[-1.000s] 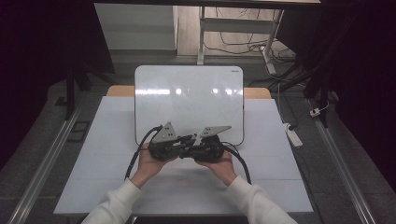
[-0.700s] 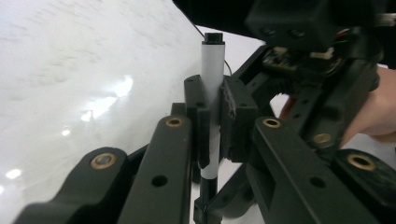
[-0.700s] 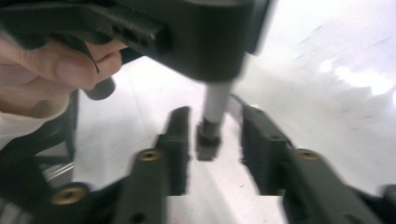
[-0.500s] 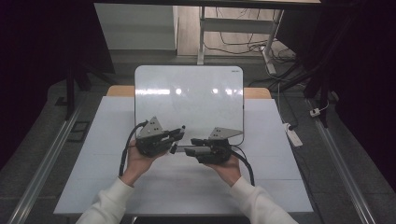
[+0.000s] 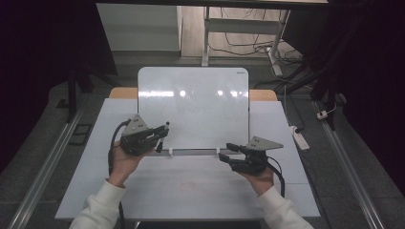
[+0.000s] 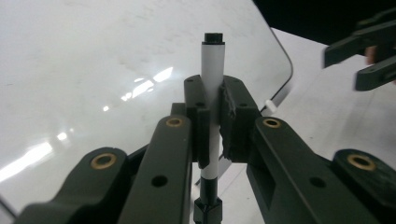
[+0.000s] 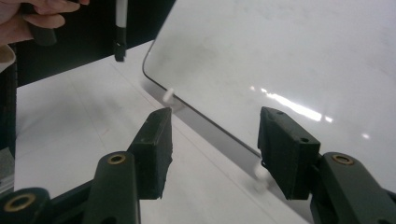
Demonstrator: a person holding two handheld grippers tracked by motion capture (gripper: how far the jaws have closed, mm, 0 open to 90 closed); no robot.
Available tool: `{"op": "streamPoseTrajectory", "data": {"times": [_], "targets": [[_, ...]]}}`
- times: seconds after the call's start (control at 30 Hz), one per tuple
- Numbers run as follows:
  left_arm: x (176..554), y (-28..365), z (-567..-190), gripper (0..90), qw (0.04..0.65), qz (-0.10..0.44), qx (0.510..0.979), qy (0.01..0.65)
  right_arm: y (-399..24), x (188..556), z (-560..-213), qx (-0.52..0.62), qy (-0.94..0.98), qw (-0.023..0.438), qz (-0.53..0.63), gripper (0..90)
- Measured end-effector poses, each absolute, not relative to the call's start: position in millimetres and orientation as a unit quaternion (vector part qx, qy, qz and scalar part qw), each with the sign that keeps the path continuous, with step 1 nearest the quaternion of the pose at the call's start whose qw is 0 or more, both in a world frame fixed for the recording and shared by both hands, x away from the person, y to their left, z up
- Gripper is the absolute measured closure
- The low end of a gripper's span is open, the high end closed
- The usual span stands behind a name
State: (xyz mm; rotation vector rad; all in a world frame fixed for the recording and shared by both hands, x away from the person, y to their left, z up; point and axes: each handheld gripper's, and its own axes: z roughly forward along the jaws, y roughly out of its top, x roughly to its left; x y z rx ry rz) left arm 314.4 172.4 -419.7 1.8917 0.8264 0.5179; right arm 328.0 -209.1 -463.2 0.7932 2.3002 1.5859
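Between the left tool's (image 6: pixel 212 126) clenched jaws stands a white marker (image 6: pixel 213 70) before the whiteboard (image 5: pixel 193 107), while the right tool's (image 7: pixel 212 149) jaws, just opened, grasp nothing.

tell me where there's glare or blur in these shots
High view: ceiling-light glare dots across the whiteboard, surroundings dark. Left gripper view: bright streaks on the board, the marker sharp, the far gripper soft. Right gripper view: a glare streak on the board, the hand at the top left blurred.
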Motion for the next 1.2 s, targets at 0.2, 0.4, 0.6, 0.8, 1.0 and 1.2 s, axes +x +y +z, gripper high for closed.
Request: {"op": "streamPoseTrajectory", "data": {"times": [0.2,0.4,0.6,0.8,1.0,1.2], "targets": [[315,181,-417,81.8,0.475,0.219,0.775,0.355,-244,320,-470,0.294,0.782,0.158,0.527,43.9],[326,186,-414,81.8,0.463,0.22,0.772,0.375,-275,314,-475,0.322,0.765,0.16,0.534,44.0],[355,190,-413,81.7,0.422,0.222,0.782,0.401,-289,314,-479,0.335,0.764,0.172,0.524,44.0],[377,194,-428,81.7,0.381,0.211,0.792,0.429,-290,317,-482,0.338,0.768,0.156,0.522,44.1],[391,192,-439,81.6,0.358,0.198,0.8,0.44,-289,320,-485,0.34,0.772,0.145,0.518,44.1],[400,189,-445,81.3,0.353,0.196,0.801,0.442,-287,321,-488,0.337,0.778,0.138,0.512,44.0]]}}
